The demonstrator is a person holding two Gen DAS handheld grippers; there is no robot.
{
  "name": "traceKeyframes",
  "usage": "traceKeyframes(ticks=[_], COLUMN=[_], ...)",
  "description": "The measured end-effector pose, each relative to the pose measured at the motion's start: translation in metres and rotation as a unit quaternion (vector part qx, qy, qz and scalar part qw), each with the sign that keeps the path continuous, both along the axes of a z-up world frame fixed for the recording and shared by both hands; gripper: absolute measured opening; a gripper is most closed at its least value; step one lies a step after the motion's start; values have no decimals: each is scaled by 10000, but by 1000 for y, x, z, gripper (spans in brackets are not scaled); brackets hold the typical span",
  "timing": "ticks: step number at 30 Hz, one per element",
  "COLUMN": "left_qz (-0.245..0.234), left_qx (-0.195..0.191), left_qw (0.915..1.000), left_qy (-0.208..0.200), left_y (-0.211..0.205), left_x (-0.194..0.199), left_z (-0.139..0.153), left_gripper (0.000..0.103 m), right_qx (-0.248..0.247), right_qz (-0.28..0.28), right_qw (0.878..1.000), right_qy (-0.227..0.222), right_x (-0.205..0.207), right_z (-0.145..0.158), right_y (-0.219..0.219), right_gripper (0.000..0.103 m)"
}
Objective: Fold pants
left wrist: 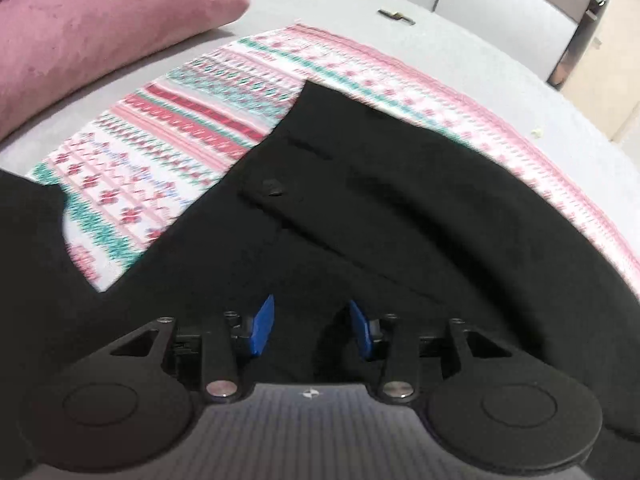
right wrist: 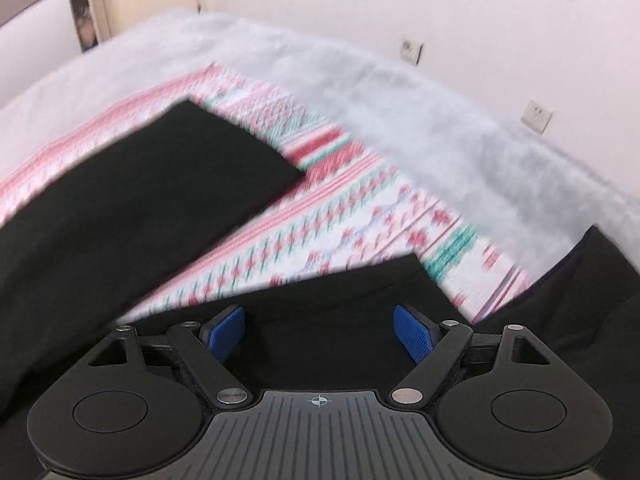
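Black pants (left wrist: 360,208) lie spread on a pink, white and teal patterned blanket (left wrist: 180,128). A small button (left wrist: 274,190) shows on them. My left gripper (left wrist: 312,328) hovers low over the black cloth, its blue pads (left wrist: 264,326) apart with both faces bare. In the right wrist view one black pant leg (right wrist: 160,184) runs up to the left. Another black end (right wrist: 320,292) lies just beyond my right gripper (right wrist: 320,330), which stands wide open with nothing between its pads (right wrist: 414,332).
A pink pillow (left wrist: 100,28) rests at the back left of the grey bed cover (left wrist: 460,44). A fluffy pale throw (right wrist: 420,132) borders the blanket, with a wall and sockets (right wrist: 536,116) behind. More black cloth (right wrist: 580,300) bulges at the right edge.
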State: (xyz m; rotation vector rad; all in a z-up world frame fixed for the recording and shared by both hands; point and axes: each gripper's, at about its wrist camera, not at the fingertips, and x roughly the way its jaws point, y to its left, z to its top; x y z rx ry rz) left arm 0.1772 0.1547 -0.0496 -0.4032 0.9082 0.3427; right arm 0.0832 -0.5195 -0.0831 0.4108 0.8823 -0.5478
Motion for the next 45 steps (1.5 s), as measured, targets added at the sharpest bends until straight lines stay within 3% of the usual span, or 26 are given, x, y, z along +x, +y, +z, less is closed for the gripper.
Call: traceKeyframes(ticks=[3, 6, 10, 13, 18, 20, 23, 26, 27, 29, 31, 33, 36, 40, 45], left_qz=[-258, -466, -274, -288, -552, -670, -723, -805, -823, -868, -871, -875, -914, -817, -648], left_qx=[-65, -175, -584, -520, -461, -348, -240, -227, -187, -97, -59, -27, 66, -29, -342], left_qw=[9993, 9985, 9979, 9982, 9972, 9970, 9971, 9965, 9964, 9962, 9962, 9961, 9958, 9966, 9973], left_qy=[-245, -209, -42, -120, -225, -162, -72, -95, -83, -60, -76, -83, -50, -43, -20], left_y=[-14, -22, -12, -11, -25, -32, -36, -39, -39, -39, -35, -36, -39, -35, -24], left_x=[4, 10, 15, 15, 17, 20, 24, 26, 27, 28, 29, 28, 28, 27, 22], left_z=[6, 1, -13, -7, -4, -8, -13, -14, -14, -16, -18, -18, -18, -17, -12], left_gripper=[66, 69, 69, 74, 91, 96, 101, 103, 103, 103, 103, 103, 103, 103, 103], right_qx=[510, 648, 770, 1110, 1860, 1645, 949, 921, 875, 659, 473, 789, 1173, 1266, 1249], right_qz=[89, 266, 1048, 1496, 1385, 1274, 1215, 832, 736, 655, 672, 644, 619, 957, 1486], right_qw=[9973, 9960, 9896, 9811, 9727, 9781, 9866, 9900, 9914, 9942, 9958, 9945, 9911, 9848, 9791], right_qy=[-522, -562, -615, -532, -54, 82, 541, 672, 640, 534, 397, 246, -142, -701, -608], right_x=[5, 34, 93, 144, 229, 257, 295, 312, 311, 310, 302, 288, 259, 195, 93], right_z=[16, 21, 29, 27, 11, 8, -4, -15, -15, -15, -15, -16, -8, 25, 46], right_y=[0, 5, 47, 86, 138, 156, 179, 182, 184, 187, 186, 173, 155, 148, 145], right_gripper=[84, 84, 84, 84, 84, 84, 84, 90, 90, 76, 20, 5, 3, 3, 3])
